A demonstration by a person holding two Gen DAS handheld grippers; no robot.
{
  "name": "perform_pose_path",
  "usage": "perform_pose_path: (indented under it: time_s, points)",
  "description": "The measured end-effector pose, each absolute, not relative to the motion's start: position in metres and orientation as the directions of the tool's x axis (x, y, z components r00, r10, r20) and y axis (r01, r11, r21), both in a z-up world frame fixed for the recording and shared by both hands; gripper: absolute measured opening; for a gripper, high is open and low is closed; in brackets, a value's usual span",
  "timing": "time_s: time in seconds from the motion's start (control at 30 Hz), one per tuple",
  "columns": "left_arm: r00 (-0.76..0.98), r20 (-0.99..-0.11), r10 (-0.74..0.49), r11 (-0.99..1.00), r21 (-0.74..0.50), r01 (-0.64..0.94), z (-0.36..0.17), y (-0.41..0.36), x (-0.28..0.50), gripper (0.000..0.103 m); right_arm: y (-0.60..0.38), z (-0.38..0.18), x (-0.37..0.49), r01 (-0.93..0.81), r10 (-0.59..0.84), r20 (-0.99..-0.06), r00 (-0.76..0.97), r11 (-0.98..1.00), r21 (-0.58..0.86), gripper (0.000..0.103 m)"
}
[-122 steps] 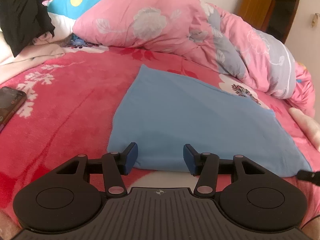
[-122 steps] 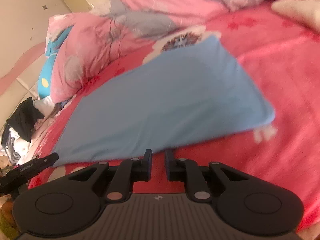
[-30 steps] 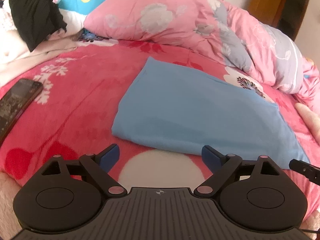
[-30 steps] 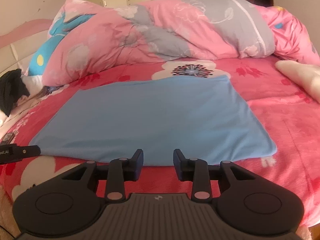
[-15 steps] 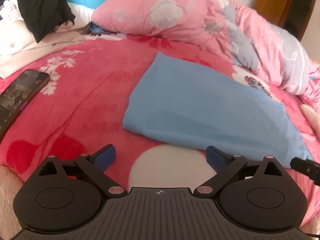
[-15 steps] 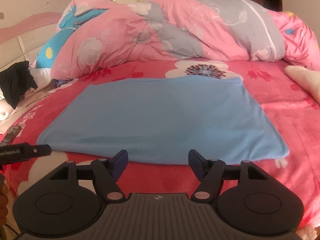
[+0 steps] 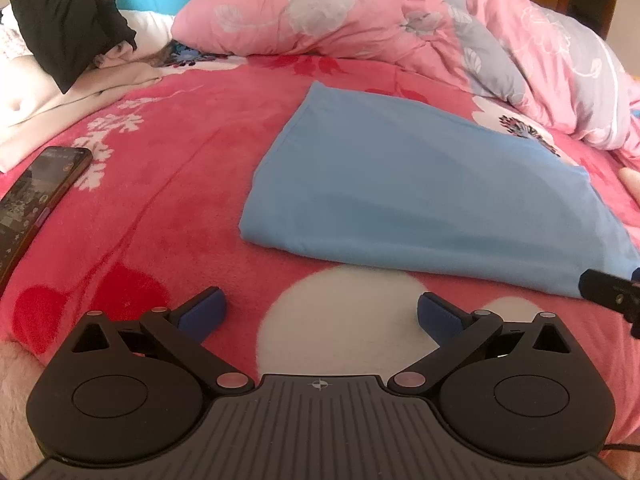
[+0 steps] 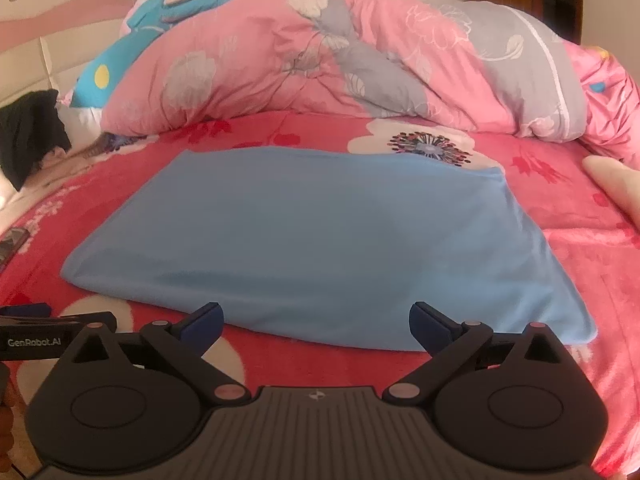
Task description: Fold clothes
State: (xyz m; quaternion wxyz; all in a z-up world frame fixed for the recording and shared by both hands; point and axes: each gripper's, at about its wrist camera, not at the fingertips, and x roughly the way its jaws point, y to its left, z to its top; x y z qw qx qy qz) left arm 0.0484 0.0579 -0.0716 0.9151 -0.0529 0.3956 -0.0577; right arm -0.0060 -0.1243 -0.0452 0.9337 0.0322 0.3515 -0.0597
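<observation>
- The blue cloth (image 8: 320, 232) lies flat on the bed (image 7: 168, 184), a smooth rectangle with a rounded, doubled-looking near edge that runs along the bed's near edge. No sleeve, collar or hem shows, so I cannot tell what garment it is.
- The left gripper (image 7: 320, 312) hangs over the bed's near edge, short of the cloth's near-left corner. Its jaws are spread wide and hold nothing.
- The right gripper (image 8: 316, 320) sits at the cloth's near edge, about midway along it. Its jaws are also spread wide and empty, their tips level with that edge; whether they touch the cloth I cannot tell.
- Step in hand, as I judge it: both grippers stand free of a cloth already squared up. That fits a pause between folds, with a further fold to come, and it fits equally a cloth that has had its last fold and been let go. The pictures do not settle which.
- If another fold is wanted, it calls for a pinch through all the layers at the near corners, both grippers lifting evenly so that the layers do not slide apart on the fleecy bed cover.
- Long axis: it runs left to right, parallel to the bed's near edge; the short sides run away towards the pink quilt (image 8: 360, 68) at the far side.
- A phone (image 7: 36, 200) lies near the bed's left edge, well apart from the cloth; dark clothes (image 7: 68, 24) are heaped at the far-left corner.
</observation>
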Motion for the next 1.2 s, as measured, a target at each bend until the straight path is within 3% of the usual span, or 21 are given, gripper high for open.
perform_pose_path:
  time_s: [0.4,1.2]
  points:
    - [0.700,-0.706,-0.108,0.994,-0.066,0.087,-0.076,0.048,0.045,0.103,-0.128,-0.056,0.004,0.172,-0.114,-0.695,0.710,0.985,0.015,0.103]
    - [0.773,-0.605,-0.190,0.982,-0.138,0.133,-0.061,0.059,0.041,0.103,-0.151,-0.057,-0.018,0.251,-0.133,-0.665,0.735,0.964,0.085,0.103]
